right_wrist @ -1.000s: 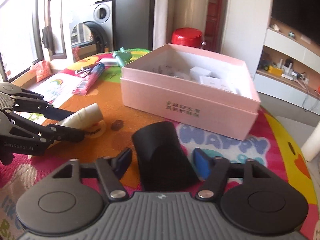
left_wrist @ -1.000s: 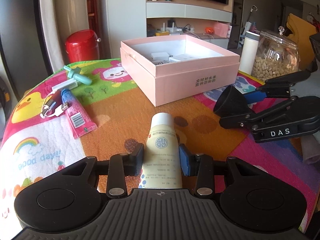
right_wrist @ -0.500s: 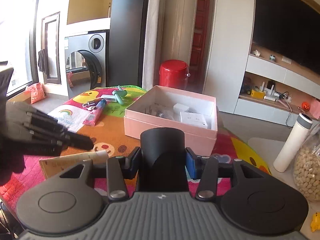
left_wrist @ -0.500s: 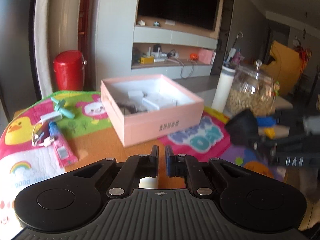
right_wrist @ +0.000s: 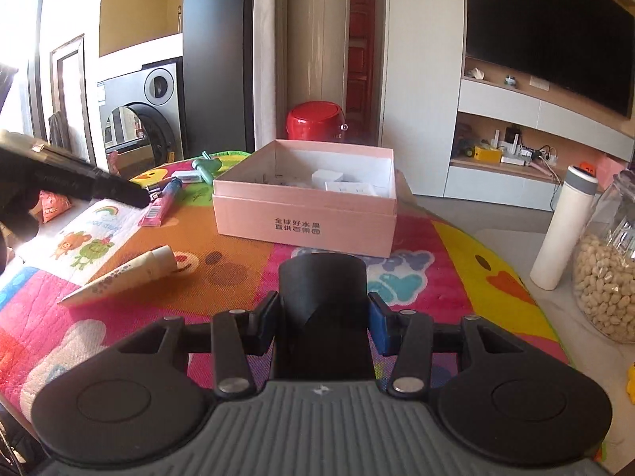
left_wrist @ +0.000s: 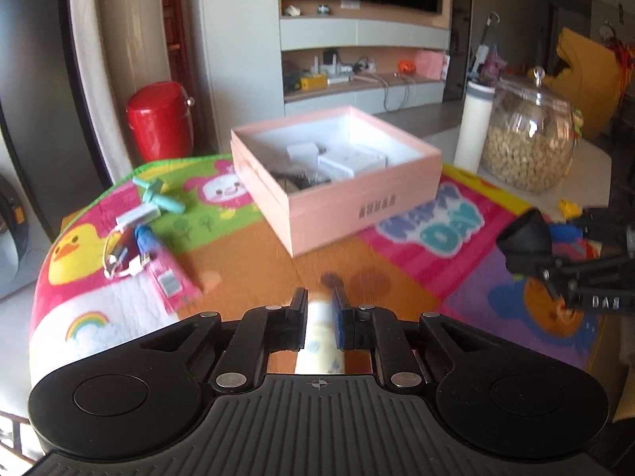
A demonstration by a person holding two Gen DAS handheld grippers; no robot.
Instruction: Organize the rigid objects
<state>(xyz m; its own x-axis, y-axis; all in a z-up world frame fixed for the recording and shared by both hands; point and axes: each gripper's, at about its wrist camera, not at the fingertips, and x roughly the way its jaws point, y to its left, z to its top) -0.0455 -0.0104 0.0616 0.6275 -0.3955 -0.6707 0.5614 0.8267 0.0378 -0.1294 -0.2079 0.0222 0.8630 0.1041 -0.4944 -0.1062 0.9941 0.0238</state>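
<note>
Your right hand-held gripper [right_wrist: 321, 311] is clenched on the black flared cap [right_wrist: 321, 277], holding it above the colourful mat [right_wrist: 456, 277] that covers the bench, in front of the open pink box [right_wrist: 305, 218]. Your left hand-held gripper [left_wrist: 320, 301] grasps nothing: its jaws stand only narrowly apart. It hangs above the mat, and the cream tube [right_wrist: 131, 273] shows through the gap, lying flat on the orange patch with its cap end toward the box. Left of the box, a pink tube [right_wrist: 158, 208] lies on the mat.
</note>
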